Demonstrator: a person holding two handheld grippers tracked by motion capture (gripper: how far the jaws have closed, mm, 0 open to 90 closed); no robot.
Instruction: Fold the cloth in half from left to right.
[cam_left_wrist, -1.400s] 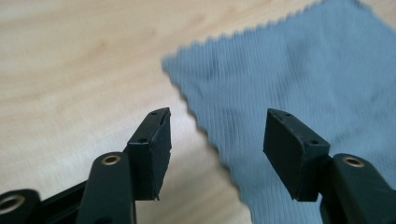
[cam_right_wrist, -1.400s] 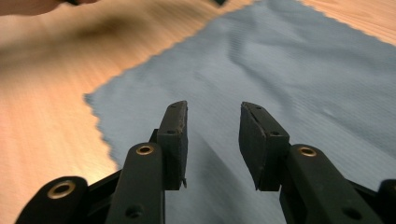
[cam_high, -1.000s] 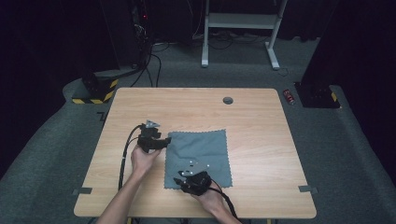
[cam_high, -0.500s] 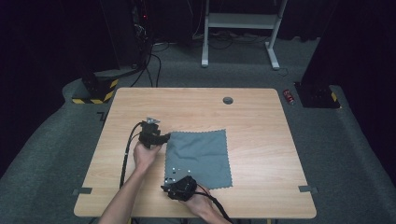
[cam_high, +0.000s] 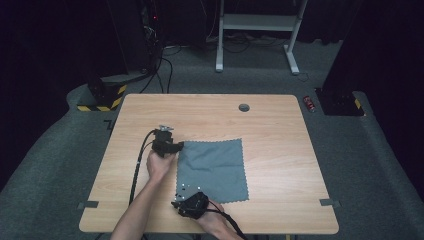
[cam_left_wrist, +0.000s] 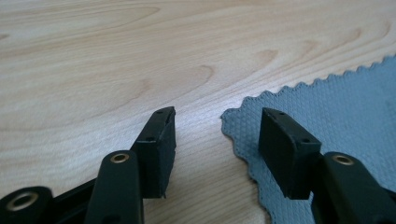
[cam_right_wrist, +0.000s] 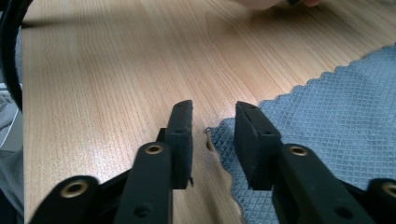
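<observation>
Two grippers, jaws apart, holding nothing | left gripper (cam_left_wrist: 215, 135): cloth (cam_left_wrist: 336, 116) corner under 3 o'clock jaw | right gripper (cam_right_wrist: 212, 133): jaws just closing, corner between.

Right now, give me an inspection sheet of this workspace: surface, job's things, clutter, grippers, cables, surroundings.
Surface: wooden table, round grommet near its far edge.
Job's things: grey cloth lying flat.
Clutter: nothing seen.
Grippers: left gripper open, astride the cloth's far-left corner; right gripper closing in, astride the near-left corner, pads not pressing.
Cables: black cable trailing off the near edge.
Surroundings: grey carpet, white frame, red can.
</observation>
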